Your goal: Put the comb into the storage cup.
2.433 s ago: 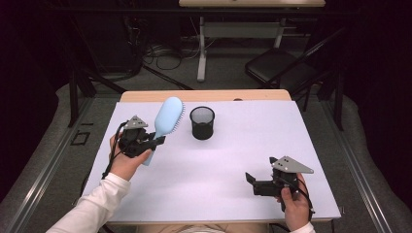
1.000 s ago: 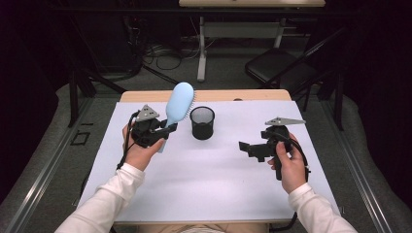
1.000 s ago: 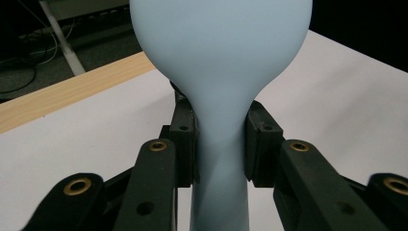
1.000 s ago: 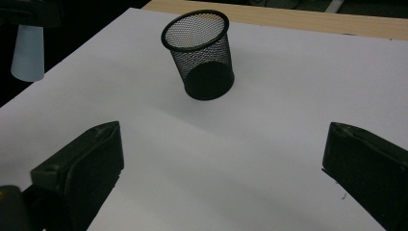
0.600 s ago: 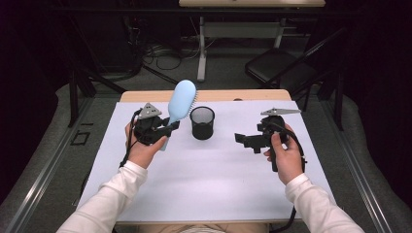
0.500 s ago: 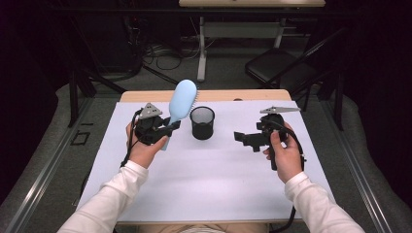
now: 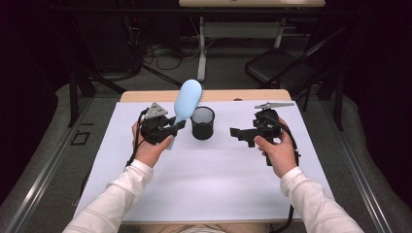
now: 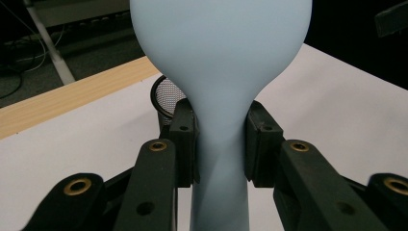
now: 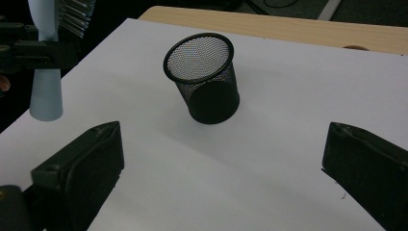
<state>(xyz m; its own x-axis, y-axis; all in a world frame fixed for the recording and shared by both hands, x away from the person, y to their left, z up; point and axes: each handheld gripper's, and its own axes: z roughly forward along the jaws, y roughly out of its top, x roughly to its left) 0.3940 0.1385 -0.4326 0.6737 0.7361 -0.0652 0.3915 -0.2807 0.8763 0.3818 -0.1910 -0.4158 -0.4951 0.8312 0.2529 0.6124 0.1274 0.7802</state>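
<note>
While left claw [image 8: 219, 144] pinches 1 hairbrush [image 7: 186, 99], 1 mesh cup [image 7: 202, 122], right claw [image 9: 221, 178] spread

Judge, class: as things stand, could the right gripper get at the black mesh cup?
Probably yes. The right gripper is open, its jaws face the mesh cup, and just bare white table cover lies between them.

Matt plastic hairbrush [image 8: 219, 72], mesh cup [image 9: 207, 79]
</note>
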